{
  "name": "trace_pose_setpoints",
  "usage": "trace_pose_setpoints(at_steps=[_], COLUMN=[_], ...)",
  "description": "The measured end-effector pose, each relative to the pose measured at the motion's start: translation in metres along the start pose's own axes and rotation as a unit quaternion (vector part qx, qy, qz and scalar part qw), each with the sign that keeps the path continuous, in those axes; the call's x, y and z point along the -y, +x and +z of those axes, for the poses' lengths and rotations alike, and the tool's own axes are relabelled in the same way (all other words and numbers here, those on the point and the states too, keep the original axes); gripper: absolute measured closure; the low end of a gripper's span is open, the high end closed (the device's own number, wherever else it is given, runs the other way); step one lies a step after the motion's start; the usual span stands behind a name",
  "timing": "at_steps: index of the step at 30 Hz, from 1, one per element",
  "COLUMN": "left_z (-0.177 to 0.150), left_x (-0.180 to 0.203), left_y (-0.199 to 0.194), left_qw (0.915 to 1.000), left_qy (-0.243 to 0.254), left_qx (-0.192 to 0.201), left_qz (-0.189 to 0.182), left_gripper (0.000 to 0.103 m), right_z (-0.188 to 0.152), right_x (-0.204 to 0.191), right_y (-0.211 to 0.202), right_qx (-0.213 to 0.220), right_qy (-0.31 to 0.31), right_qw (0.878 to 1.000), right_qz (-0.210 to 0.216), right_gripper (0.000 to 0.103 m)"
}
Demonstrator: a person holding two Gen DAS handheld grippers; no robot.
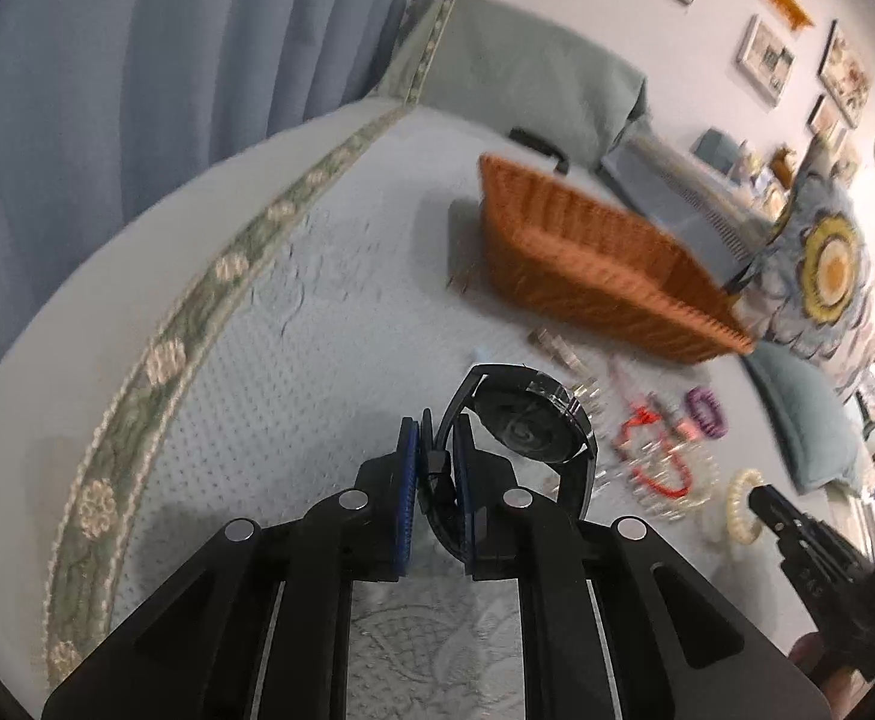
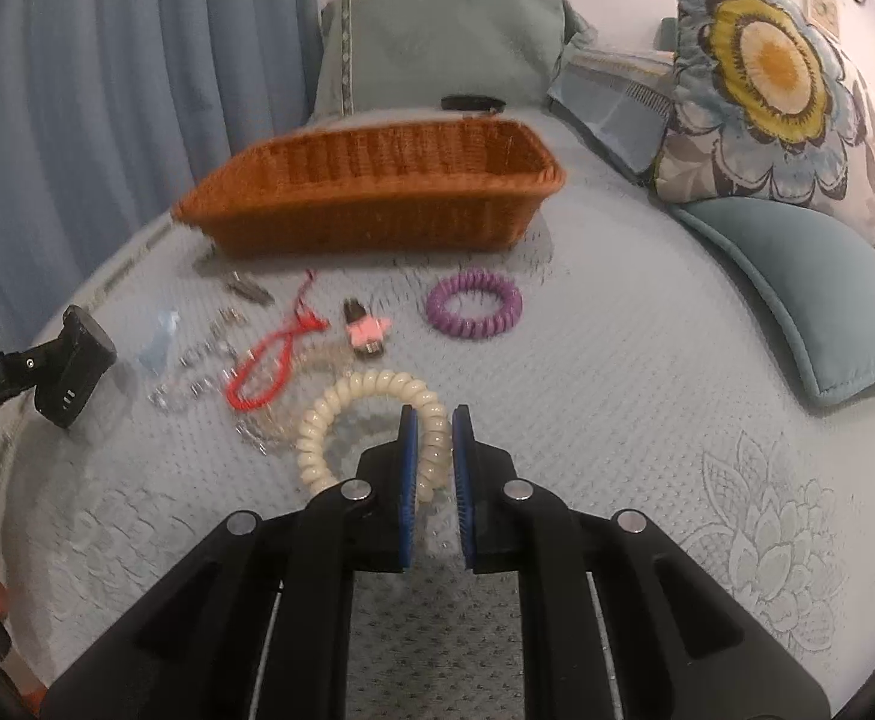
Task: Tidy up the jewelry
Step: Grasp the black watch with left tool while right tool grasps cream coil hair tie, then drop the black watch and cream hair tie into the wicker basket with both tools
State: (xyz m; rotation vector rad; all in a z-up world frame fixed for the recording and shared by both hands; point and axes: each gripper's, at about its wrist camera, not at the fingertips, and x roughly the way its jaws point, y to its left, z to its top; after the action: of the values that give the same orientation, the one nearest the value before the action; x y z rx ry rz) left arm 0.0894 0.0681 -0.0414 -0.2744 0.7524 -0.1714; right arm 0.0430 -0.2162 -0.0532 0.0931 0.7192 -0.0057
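Observation:
My left gripper (image 1: 435, 438) is shut on the strap of a black wristwatch (image 1: 527, 426) and holds it above the bed. It also shows at the left of the right wrist view (image 2: 71, 366). My right gripper (image 2: 434, 438) is shut on a cream spiral bracelet (image 2: 365, 402) low over the bedspread; it shows in the left wrist view (image 1: 743, 504) too. A brown wicker basket (image 2: 377, 192) stands behind the jewelry. A purple spiral bracelet (image 2: 473, 303), a red cord bracelet (image 2: 269, 366), a pink-banded item (image 2: 365, 330) and clear bead strands (image 2: 197, 372) lie on the bed.
The bedspread (image 2: 617, 390) is pale blue and quilted. A floral pillow (image 2: 767, 78) and a teal cushion (image 2: 809, 300) lie at the right. Blue curtains (image 2: 107, 90) hang at the left. A small black object (image 2: 473, 102) lies behind the basket.

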Motion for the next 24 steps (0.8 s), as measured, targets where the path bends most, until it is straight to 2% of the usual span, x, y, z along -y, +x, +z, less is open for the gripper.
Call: trace_pose_setpoints(at_steps=[5, 8, 12, 14, 16, 20, 24], left_z=[0.014, 0.034, 0.067, 0.086, 0.099, 0.127, 0.137], left_x=[0.021, 0.048, 0.072, 0.086, 0.096, 0.107, 0.118], left_y=[-0.014, -0.013, 0.001, 0.017, 0.036, 0.1, 0.139], left_qw=[0.9993, 0.9976, 0.9958, 0.9947, 0.9945, 0.9954, 0.9942], left_qy=[0.013, 0.046, 0.061, 0.077, 0.087, 0.081, 0.097], left_qx=[0.023, 0.036, 0.045, 0.053, 0.045, -0.014, -0.031], left_qz=[-0.026, -0.036, -0.051, -0.041, -0.037, -0.049, -0.034], left_gripper=[0.093, 0.093, 0.093, 0.093, 0.093, 0.093, 0.091], right_z=[0.021, 0.043, 0.085, 0.104, 0.125, 0.157, 0.166], right_x=[-0.003, -0.009, -0.013, -0.012, -0.013, -0.011, -0.006], right_y=[-0.017, -0.02, -0.003, 0.014, 0.038, 0.092, 0.136], right_qx=[0.034, 0.052, 0.066, 0.064, 0.055, 0.014, -0.039], right_qy=[0.008, -0.008, -0.032, -0.036, -0.042, -0.046, -0.037], right_qw=[0.999, 0.999, 0.997, 0.997, 0.998, 0.999, 0.999], right_qz=[0.008, 0.014, 0.013, 0.009, 0.006, 0.0, 0.004], right_gripper=[0.094, 0.094, 0.094, 0.094, 0.094, 0.094, 0.094])
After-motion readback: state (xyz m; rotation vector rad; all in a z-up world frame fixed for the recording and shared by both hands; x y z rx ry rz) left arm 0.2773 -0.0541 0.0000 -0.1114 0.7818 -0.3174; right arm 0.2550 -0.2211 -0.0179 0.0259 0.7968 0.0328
